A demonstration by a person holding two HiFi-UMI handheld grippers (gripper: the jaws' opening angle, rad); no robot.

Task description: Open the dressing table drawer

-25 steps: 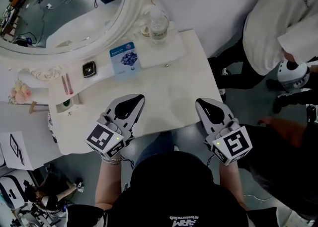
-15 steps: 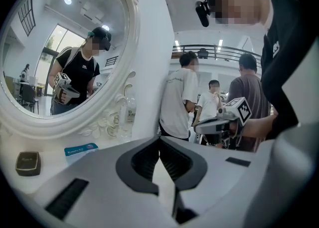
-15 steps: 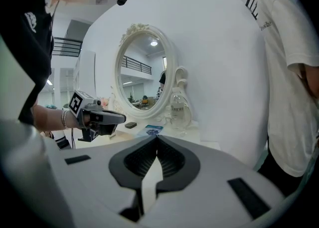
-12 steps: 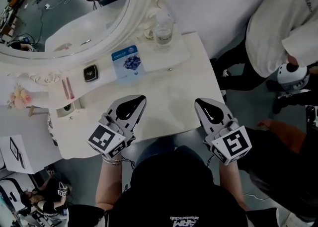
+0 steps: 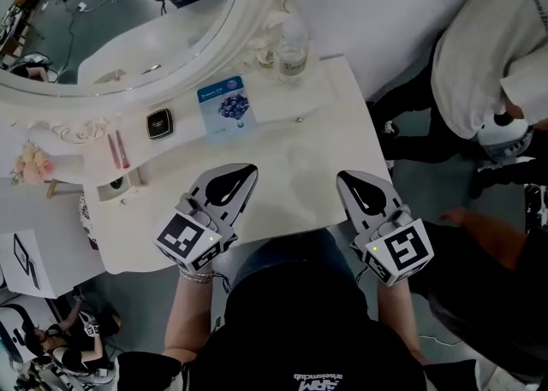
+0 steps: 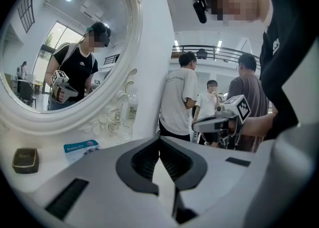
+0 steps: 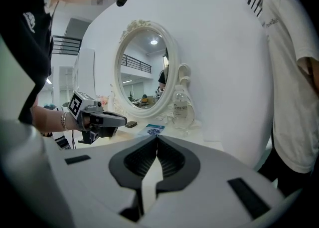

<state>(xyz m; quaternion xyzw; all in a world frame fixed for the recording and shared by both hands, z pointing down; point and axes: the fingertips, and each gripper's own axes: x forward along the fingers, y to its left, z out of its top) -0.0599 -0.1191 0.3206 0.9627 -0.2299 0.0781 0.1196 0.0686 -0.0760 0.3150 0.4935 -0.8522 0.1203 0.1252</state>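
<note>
The white dressing table stands under an oval mirror. Its drawer shows in no view; the front edge lies under my grippers and the person's head. My left gripper hovers over the front middle of the tabletop, jaws shut with nothing between them. My right gripper hangs over the front right corner, also shut and empty. The two sit side by side, a hand's width apart, both pointing toward the mirror.
At the back of the tabletop are a water bottle, a blue packet, a small dark box and pink sticks. People stand close on the right. A white box stands on the floor at the left.
The head view has drifted, so the table and mirror sit slightly further right. The right gripper has edged a little inward over the table corner. Both grippers stay shut.
</note>
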